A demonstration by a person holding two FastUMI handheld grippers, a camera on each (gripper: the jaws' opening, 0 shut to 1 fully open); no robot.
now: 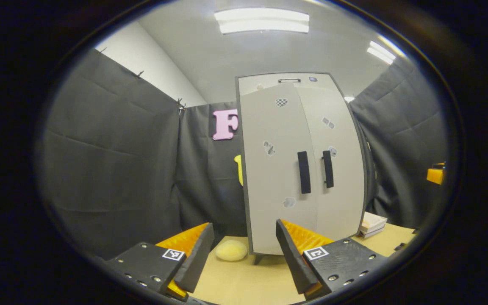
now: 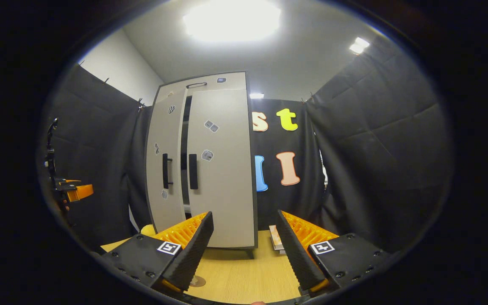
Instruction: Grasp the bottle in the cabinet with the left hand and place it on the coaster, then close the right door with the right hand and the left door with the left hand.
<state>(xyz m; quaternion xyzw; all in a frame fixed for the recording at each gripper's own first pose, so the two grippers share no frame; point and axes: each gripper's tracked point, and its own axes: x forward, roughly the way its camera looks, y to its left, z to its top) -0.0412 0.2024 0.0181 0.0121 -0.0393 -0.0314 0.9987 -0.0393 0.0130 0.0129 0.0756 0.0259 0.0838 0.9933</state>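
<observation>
Both grippers, left [image 1: 244, 258] and right [image 2: 244, 250], hold jaws open above the wooden worktop [image 2: 244, 275]; the tall grey cabinet [image 2: 223, 169] shows a narrow gap between its doors.

left gripper view — cabinet [image 1: 301, 169] front-left | right gripper view — front-right, near

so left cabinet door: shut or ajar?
Ajar. In the right gripper view a dark gap runs between the left door and right door.

Cabinet [image 2: 203, 169] centre frame: doors nearly shut, narrow dark gap between; bare table [image 2: 244, 275] in front.
</observation>
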